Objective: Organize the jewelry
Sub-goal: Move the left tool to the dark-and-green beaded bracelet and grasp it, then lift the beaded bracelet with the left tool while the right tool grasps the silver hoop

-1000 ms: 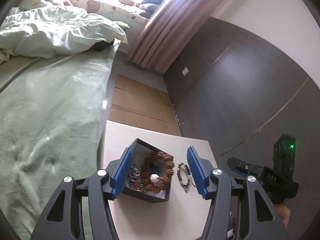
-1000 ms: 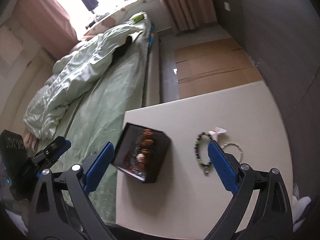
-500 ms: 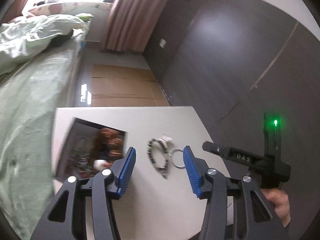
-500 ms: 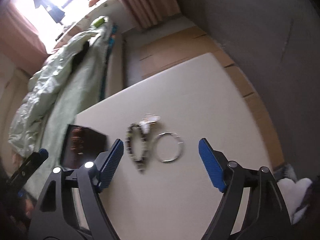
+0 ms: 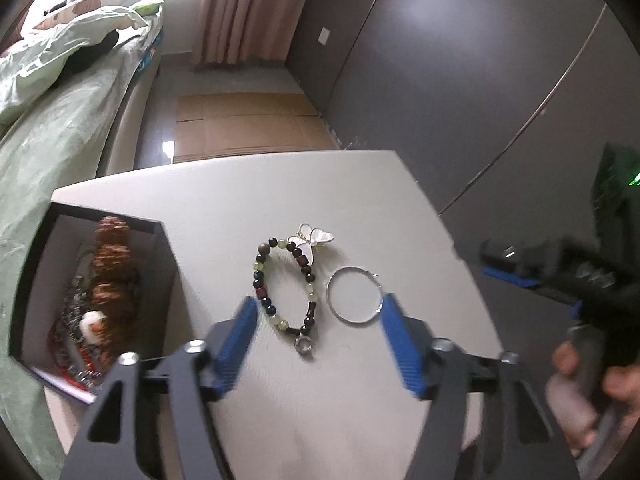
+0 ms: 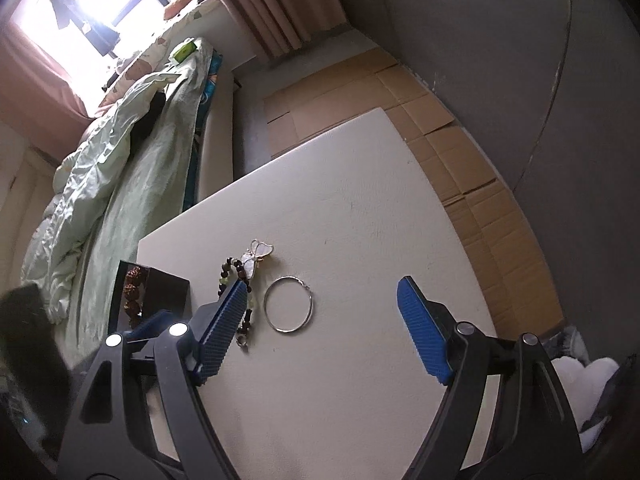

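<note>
Straddling the dark-and-green beaded bracelet (image 5: 285, 285) with blue pads apart, the left gripper (image 5: 316, 328) seemingly lined up a pickup; the right gripper (image 6: 320, 324) gaped too.

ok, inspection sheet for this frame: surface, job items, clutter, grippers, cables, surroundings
Surface: white table, bare apart from the job items.
Job's things: open black box holding jewelry, at table's left edge; beaded bracelet, butterfly piece touching its far end, silver hoop right of the bracelet.
Clutter: nothing seen.
Grippers: left gripper open, fingers either side of bracelet and hoop; right gripper open, empty.
Cables: nothing seen.
Surroundings: bed, curtain, cardboard on the floor, dark wall.
</note>
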